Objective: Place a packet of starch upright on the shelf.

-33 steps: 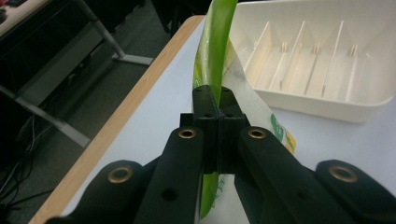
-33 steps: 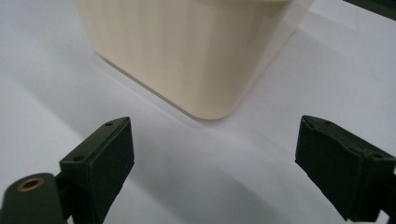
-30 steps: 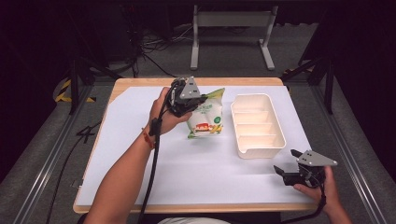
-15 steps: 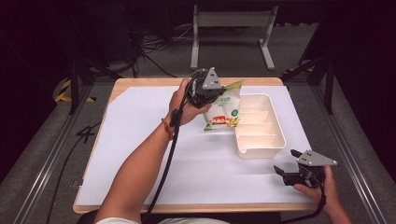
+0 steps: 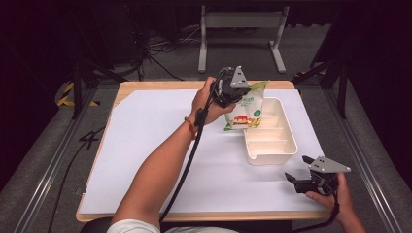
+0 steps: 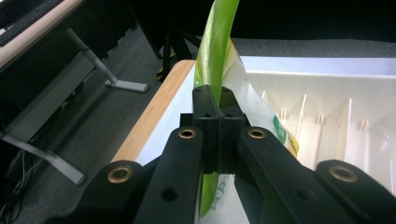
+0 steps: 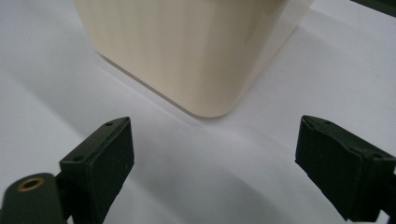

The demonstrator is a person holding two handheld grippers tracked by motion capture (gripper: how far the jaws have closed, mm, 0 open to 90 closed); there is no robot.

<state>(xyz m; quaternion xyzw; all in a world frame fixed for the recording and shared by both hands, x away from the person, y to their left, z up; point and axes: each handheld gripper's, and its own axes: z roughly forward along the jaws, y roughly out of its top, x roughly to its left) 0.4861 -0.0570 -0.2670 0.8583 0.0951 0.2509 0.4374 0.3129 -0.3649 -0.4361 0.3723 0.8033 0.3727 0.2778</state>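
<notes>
Since a second ago, left claw [image 5: 238,92] carried the snack bag [image 5: 245,110] toward 3 o'clock, over the tray [image 5: 270,145]. Pinched at its top seal, it seems light, soft. Right claw [image 5: 297,174] rests wide.

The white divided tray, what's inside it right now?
The tray has several compartments split by thin dividers, and the ones in view look empty. The snack bag, held by the left gripper, hangs over its far left corner and covers that part, so I cannot see under it.
</notes>
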